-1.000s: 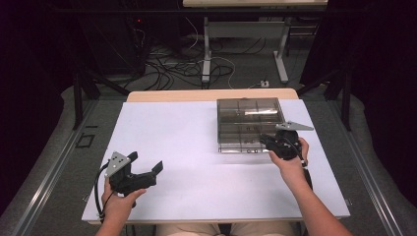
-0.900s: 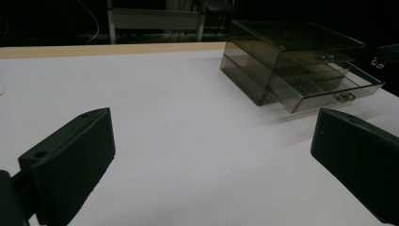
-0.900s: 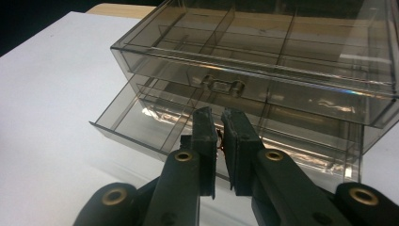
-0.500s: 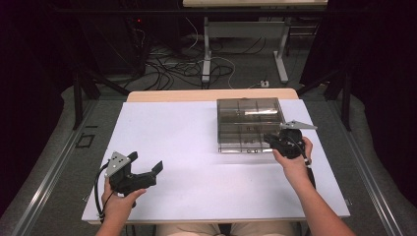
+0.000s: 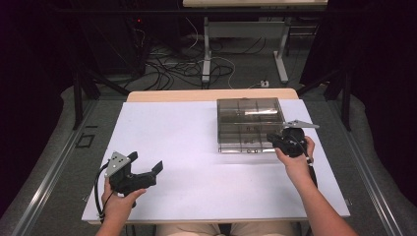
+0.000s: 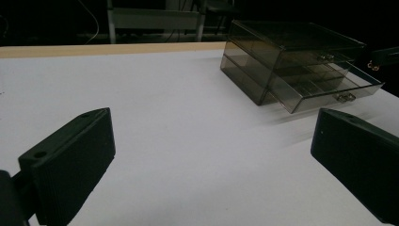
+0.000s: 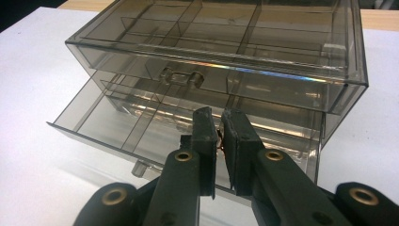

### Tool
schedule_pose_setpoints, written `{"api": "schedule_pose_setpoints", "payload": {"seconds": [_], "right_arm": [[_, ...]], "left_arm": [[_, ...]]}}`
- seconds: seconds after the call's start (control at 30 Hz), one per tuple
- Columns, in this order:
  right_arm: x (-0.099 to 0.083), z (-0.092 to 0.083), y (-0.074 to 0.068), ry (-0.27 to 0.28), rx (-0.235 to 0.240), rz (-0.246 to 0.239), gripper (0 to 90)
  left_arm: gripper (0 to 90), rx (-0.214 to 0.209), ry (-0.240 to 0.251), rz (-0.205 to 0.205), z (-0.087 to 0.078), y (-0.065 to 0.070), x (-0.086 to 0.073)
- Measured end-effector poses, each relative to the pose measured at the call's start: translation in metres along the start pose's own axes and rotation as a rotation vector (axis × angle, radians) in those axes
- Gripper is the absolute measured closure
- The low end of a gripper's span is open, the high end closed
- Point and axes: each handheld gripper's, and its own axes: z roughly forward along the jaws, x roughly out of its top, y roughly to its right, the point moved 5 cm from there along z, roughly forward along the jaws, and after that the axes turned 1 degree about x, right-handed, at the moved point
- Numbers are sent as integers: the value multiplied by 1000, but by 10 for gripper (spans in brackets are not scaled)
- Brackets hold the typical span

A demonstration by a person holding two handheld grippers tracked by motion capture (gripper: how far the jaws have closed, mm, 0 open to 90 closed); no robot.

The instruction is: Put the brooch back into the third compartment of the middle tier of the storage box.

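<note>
A white, rectangular tabletop [image 5: 196,147] with a pale wooden far edge carries a smoky transparent plastic drawer box [image 5: 250,124] on its right half, toward the far side. In the right gripper view the drawer box [image 7: 226,61] has an upper drawer shut flush, with a small clear handle [image 7: 181,76] on its front, and a lower drawer [image 7: 155,127] pulled partway out toward the camera; dividers split both into compartments. The right claw [image 5: 275,141] sits at the near right front of the box, held by the person's right hand [image 5: 295,160]. In its own view the right claw [image 7: 220,141] has its jaws drawn nearly together over the open lower drawer's front edge, with a thin gap between them where something small and reddish shows; whether they pinch it cannot be told. The left claw [image 5: 147,172] rests low over the near left part of the tabletop, well apart from the box, in the person's left hand [image 5: 118,204]. In the left gripper view its jaws are spread wide with bare white surface between them, and the drawer box [image 6: 291,61] stands farther off to the right. Dark floor, cables [image 5: 172,69] and metal table legs [image 5: 206,54] lie beyond the tabletop.
</note>
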Motion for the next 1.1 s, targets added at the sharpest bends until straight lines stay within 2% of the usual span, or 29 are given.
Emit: {"api": "schedule_pose_setpoints", "payload": {"seconds": [0.2, 0.27, 0.37, 0.9, 1.1], "right_arm": [[0, 3, 3, -5, -10, -2, 837], [-1, 4, 3, -11, -14, 15, 837], [-1, 6, 5, -20, -14, 4, 837], [-3, 14, 9, -45, -36, 17, 837], [-5, 17, 10, -62, -50, 8, 836]], "left_arm": [[3, 0, 1, 0, 0, 0, 0], [3, -4, -5, 0, 0, 0, 0], [3, -5, -8, -3, 0, 0, 0], [3, -5, -9, -2, -1, 0, 0], [3, -2, -2, -4, 0, 0, 0]]}}
